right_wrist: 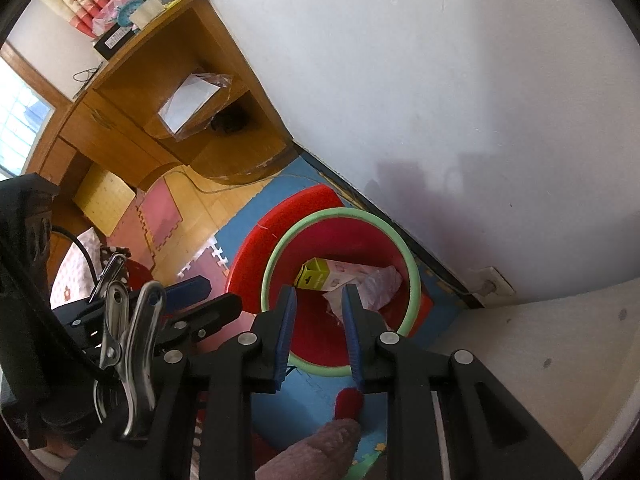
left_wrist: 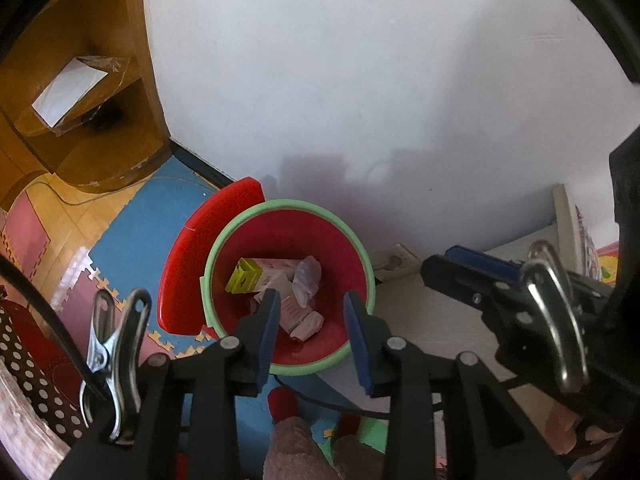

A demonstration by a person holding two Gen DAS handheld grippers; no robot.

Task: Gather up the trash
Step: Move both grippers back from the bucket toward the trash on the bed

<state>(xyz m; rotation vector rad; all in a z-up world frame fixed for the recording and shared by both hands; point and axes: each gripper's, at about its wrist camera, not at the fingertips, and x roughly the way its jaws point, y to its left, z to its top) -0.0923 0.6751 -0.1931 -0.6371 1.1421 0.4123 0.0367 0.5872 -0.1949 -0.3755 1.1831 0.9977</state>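
A red bin with a green rim (left_wrist: 288,205) (right_wrist: 344,212) stands on the floor against the wall. In it lie a yellow-green box (left_wrist: 244,276) (right_wrist: 310,278), a pink-and-white carton (left_wrist: 276,270) (right_wrist: 348,270) and crumpled wrappers (left_wrist: 306,280) (right_wrist: 380,284). My left gripper (left_wrist: 312,312) hangs over the bin's mouth, open, with nothing between its blue pads. Beside it my right gripper (right_wrist: 319,296) points down at the bin too, jaws a little apart and empty. Each gripper shows in the other's view: the right gripper (left_wrist: 460,268) at the right edge, the left gripper (right_wrist: 200,292) at the left.
The bin's red lid (left_wrist: 180,272) (right_wrist: 256,248) leans at its left side. A wooden desk (left_wrist: 100,100) (right_wrist: 160,120) stands at the back left on coloured foam mats (left_wrist: 132,236). A wall socket (right_wrist: 494,282) and a pale surface (right_wrist: 540,340) lie right. A person's red-socked foot (left_wrist: 282,402) is below.
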